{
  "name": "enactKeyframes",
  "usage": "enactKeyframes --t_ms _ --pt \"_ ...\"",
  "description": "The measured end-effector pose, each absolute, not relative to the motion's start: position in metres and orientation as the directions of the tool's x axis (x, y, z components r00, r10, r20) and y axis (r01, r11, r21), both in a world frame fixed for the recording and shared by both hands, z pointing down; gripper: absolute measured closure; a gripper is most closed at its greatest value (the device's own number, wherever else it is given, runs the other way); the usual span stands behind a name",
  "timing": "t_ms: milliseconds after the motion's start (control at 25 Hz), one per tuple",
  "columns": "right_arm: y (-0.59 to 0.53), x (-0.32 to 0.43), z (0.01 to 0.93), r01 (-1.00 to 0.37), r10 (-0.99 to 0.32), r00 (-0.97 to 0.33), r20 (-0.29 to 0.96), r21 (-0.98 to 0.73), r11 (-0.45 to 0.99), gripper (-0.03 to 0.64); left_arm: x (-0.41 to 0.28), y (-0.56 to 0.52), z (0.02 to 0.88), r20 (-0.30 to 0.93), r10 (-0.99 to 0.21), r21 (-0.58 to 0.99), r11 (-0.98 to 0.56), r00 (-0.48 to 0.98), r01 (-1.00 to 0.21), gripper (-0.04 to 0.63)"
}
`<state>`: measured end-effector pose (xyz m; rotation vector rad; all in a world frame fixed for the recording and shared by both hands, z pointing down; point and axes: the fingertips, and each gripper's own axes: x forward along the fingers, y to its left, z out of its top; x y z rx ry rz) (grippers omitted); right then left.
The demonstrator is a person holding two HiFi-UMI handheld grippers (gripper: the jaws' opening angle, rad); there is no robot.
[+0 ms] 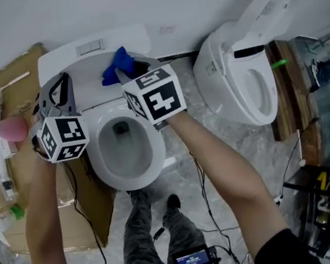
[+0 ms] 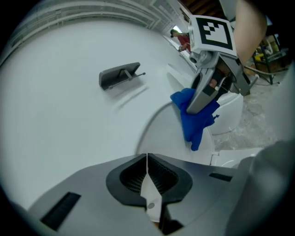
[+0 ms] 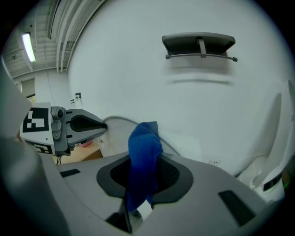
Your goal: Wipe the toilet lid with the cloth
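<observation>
While clamping the cloth in the right gripper, upper centre by the toilet lid, treat as soft, light, limp; hold a bunched fold; left gripper closed, empty.

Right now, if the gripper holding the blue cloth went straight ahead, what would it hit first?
Probably the raised toilet lid, near its top edge. Depth is unclear; the right gripper and cloth might reach the wall behind instead.
</observation>
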<state>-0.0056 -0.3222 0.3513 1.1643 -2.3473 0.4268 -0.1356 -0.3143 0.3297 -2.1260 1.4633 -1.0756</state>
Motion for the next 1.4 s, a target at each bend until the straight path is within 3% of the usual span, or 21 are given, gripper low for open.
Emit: enactKeyframes --t_ms 600,1400 --pt "-0.349 -0.026 0.348 -0.832 -0.699 -0.478 0.532 -0.019 0.555 0.525 -0.144 -0.321 0.335 0.408 -0.883 -0.585 -0.447 0.231 -0.676 0.578" --pt "-0.326 -0.143 0.360 -0.656 -0.521 -0.666 0.533 -0.086 0.750 0.525 -0.197 -0.230 0.367 0.488 -0.873 -0.373 -0.228 0.019 -0.899 0.577"
